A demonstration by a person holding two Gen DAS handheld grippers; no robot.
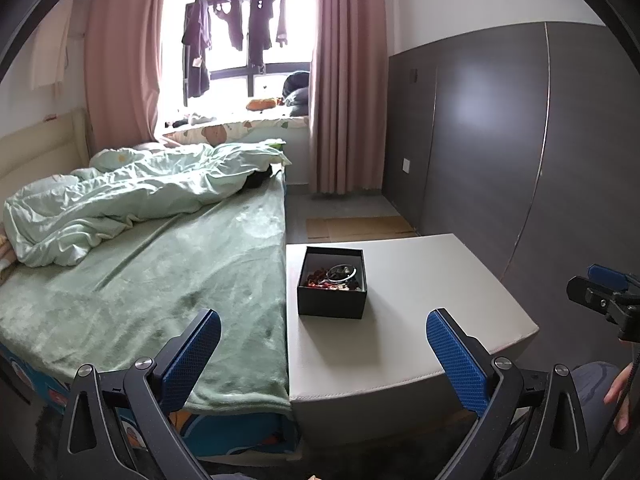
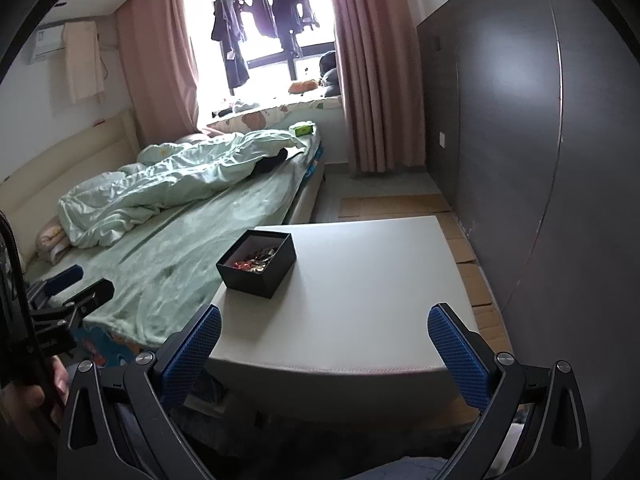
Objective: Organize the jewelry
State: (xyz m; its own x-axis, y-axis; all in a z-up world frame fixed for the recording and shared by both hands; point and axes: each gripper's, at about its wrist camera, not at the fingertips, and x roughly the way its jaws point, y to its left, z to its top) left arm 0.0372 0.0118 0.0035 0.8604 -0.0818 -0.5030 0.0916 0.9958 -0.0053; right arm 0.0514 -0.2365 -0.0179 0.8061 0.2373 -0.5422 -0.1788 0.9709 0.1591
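Note:
A small black open box (image 1: 332, 284) stands on a white table (image 1: 420, 300), near its left edge beside the bed. Mixed jewelry (image 1: 335, 276) fills the box: red beads, a silvery bangle, small pieces. The right wrist view has the same box (image 2: 258, 263) and its jewelry (image 2: 256, 261) at the table's (image 2: 360, 300) far left corner. My left gripper (image 1: 323, 336) is open over the table's near part, short of the box, with nothing between its blue pads. My right gripper (image 2: 325, 334) is also open and empty above the table's near edge. The right gripper (image 1: 604, 292) shows at the left view's right edge.
A bed (image 1: 160, 280) with a green sheet and a crumpled duvet (image 1: 132, 196) adjoins the table's left side. A dark grey wardrobe wall (image 1: 520, 140) runs along the right. Flattened cardboard (image 2: 472, 264) lies on the floor. A hand (image 1: 622, 396) shows low right.

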